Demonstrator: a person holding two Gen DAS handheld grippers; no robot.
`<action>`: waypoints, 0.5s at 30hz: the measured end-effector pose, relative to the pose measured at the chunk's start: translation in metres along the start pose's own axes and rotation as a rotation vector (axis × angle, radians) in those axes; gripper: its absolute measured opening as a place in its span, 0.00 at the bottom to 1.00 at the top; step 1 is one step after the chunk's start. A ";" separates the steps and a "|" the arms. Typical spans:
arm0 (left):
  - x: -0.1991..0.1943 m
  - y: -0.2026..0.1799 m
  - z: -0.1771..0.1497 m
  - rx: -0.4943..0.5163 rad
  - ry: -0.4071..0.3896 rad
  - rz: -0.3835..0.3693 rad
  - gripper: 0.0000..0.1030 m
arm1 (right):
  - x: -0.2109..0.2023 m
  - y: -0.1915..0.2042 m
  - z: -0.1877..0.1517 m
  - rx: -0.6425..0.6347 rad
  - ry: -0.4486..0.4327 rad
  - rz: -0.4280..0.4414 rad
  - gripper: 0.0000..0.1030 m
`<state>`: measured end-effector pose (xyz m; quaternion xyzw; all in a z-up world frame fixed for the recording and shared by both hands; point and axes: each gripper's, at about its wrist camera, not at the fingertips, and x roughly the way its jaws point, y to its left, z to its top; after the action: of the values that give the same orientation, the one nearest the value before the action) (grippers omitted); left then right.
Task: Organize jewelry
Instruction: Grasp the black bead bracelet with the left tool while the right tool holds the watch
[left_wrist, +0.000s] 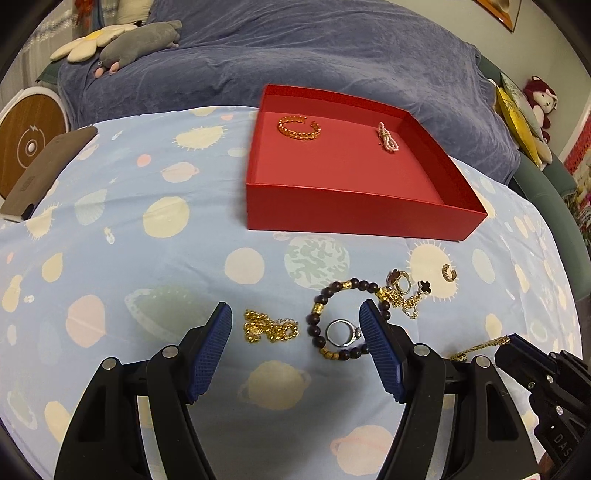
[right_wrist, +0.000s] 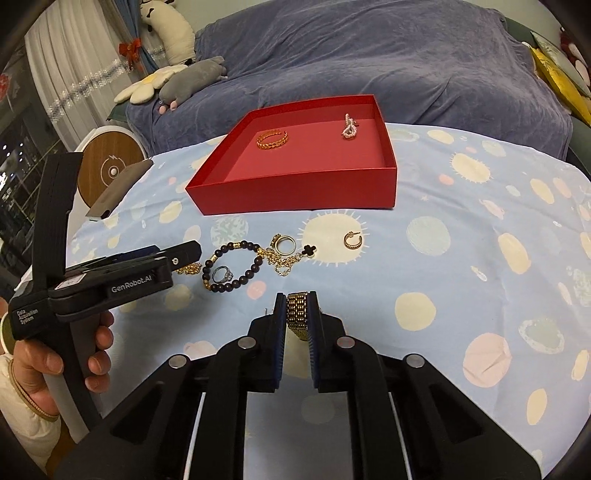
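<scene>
A red box (left_wrist: 354, 212) (right_wrist: 295, 188) stands on the planet-print cloth, holding a gold bangle (left_wrist: 299, 127) (right_wrist: 272, 139) and a pink bead piece (left_wrist: 387, 138) (right_wrist: 349, 126). My left gripper (left_wrist: 295, 334) is open above the cloth, around a gold chain pile (left_wrist: 269, 328) and a silver ring (left_wrist: 341, 332) (right_wrist: 221, 274) inside a dark bead bracelet (left_wrist: 334, 317) (right_wrist: 236, 264). My right gripper (right_wrist: 298, 317) is shut on a gold mesh band (right_wrist: 298, 312) (left_wrist: 476, 347), low over the cloth. A gold ring (right_wrist: 285, 244), a clover chain (right_wrist: 291, 260) and a gold ear hoop (right_wrist: 352, 240) (left_wrist: 449, 273) lie nearby.
A dark flat case (left_wrist: 48, 170) (right_wrist: 118, 188) lies at the cloth's left edge by a round wooden-faced device (right_wrist: 110, 166). A blue-covered sofa (left_wrist: 295, 55) with plush toys (left_wrist: 136, 44) stands behind the table. My hand holds the left gripper's body (right_wrist: 110, 280).
</scene>
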<state>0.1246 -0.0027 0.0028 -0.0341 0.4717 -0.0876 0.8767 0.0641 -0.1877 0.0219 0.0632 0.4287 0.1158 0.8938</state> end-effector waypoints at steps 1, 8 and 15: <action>0.004 -0.003 0.001 0.014 -0.002 0.002 0.66 | 0.000 -0.002 0.000 0.006 0.001 0.000 0.10; 0.032 -0.017 0.003 0.068 0.022 0.006 0.32 | -0.001 -0.007 0.004 0.026 -0.002 0.001 0.10; 0.033 -0.027 -0.005 0.143 -0.014 0.056 0.08 | -0.002 -0.015 0.006 0.047 -0.004 -0.008 0.10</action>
<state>0.1356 -0.0350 -0.0235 0.0413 0.4589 -0.0963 0.8823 0.0696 -0.2025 0.0235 0.0826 0.4296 0.1019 0.8935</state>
